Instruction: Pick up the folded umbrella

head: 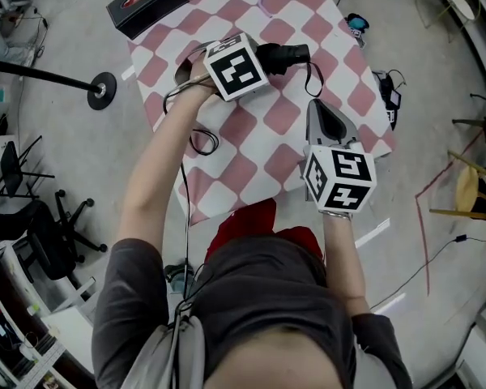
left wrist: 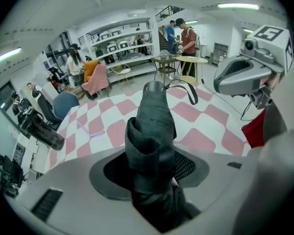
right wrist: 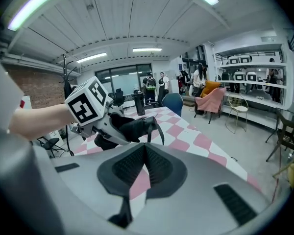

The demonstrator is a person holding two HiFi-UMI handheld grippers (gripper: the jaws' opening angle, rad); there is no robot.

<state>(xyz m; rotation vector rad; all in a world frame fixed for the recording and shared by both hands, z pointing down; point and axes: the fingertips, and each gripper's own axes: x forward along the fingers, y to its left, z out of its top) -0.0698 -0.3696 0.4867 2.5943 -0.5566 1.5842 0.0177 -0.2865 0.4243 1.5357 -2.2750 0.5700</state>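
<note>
The folded umbrella (head: 290,54) is black, with a wrist strap hanging from its far end. My left gripper (head: 267,57) is shut on it and holds it above the checked table (head: 251,136). In the left gripper view the umbrella (left wrist: 154,116) runs out from between the two pads, which press its sides, and the left gripper (left wrist: 150,168) is around its near end. The right gripper view shows the umbrella (right wrist: 130,127) from the side, clear of the cloth. My right gripper (head: 324,117) hovers over the table's near right, to the right of the umbrella, its jaws together and empty (right wrist: 144,151).
A black tissue box (head: 146,2) sits at the table's far left corner, and a pale purple strip (head: 263,6) lies at the far side. A round stand base (head: 103,87) and office chairs (head: 49,225) are on the floor to the left. Several people stand in the background.
</note>
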